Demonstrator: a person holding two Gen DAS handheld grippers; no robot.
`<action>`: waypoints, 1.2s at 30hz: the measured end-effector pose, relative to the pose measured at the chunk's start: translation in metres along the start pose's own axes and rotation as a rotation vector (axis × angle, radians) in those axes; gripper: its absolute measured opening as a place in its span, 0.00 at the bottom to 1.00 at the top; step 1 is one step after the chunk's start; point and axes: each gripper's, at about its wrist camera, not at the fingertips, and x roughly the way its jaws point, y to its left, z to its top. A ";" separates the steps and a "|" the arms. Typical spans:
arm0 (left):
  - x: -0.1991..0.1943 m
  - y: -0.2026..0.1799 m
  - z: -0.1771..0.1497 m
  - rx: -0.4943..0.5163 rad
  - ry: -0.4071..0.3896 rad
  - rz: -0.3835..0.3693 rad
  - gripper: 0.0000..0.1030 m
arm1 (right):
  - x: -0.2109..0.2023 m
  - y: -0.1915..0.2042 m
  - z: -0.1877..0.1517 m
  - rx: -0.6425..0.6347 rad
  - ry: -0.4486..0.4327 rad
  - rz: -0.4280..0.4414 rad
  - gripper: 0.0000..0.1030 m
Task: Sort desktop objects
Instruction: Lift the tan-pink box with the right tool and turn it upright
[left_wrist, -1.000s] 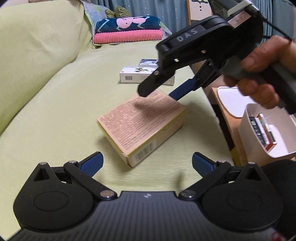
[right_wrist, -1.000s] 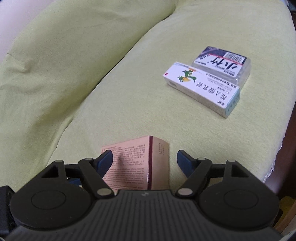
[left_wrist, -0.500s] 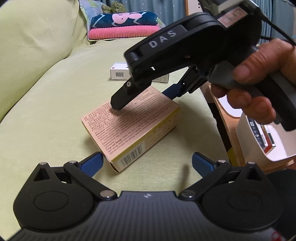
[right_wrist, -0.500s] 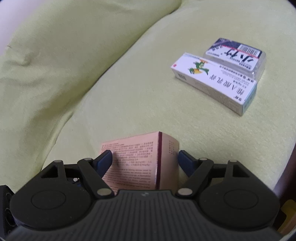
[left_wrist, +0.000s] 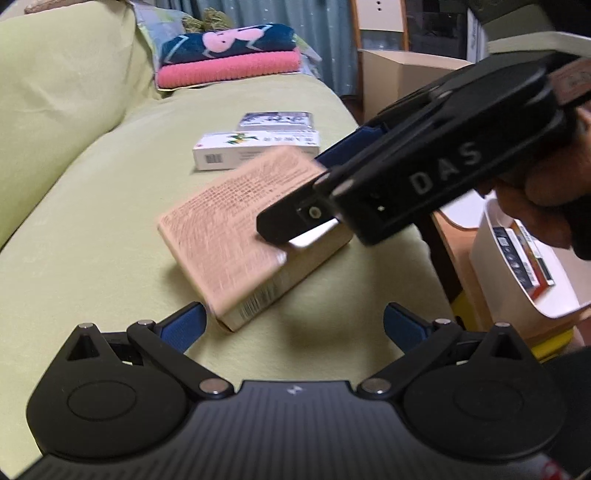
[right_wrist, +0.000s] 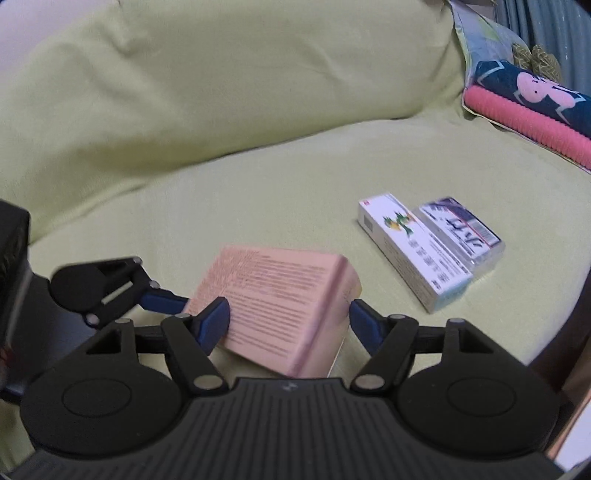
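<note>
The pink box (right_wrist: 280, 306) lies tilted on the green sofa seat (right_wrist: 258, 184), one end lifted off the cloth, and it sits between the two fingers of the right tool (right_wrist: 288, 314). In the right wrist view its printed face looks upward, the left blue pad (right_wrist: 214, 321) touches its left edge and the right pad is just beside its right edge, so I judge that the right tool is closed on the pink box across its short side, with the long axis running forward, away from the tool. The box is blurred, so how firm the hold is cannot be read. The left tool (left_wrist: 291, 325) hangs just in front of the near corner of the box with its fingers spread wide and nothing between them; its left pad (left_wrist: 184, 325) is almost at that corner. So the right tool is the nearer one and has the box. A little farther along the seat, well apart from the box, a white carton (right_wrist: 410, 254) and a clear-wrapped pack (right_wrist: 461, 232) lie side by side, touching. To the right, beyond the edge of the sofa, a white bin (left_wrist: 517, 266) stands with some flat packs upright in it; if the box is meant for that bin, it lies to the right of the box. At the far end of the seat there are folded towels (left_wrist: 229, 55).
</note>
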 end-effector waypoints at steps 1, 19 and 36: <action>-0.002 0.000 -0.001 0.001 0.001 0.002 1.00 | 0.000 -0.003 -0.001 0.012 0.004 0.007 0.66; -0.020 0.003 0.014 0.029 -0.059 0.015 1.00 | 0.010 -0.062 0.004 0.326 0.060 0.188 0.65; -0.011 -0.017 0.007 0.098 -0.073 -0.009 1.00 | 0.049 -0.077 0.009 0.388 0.107 0.263 0.73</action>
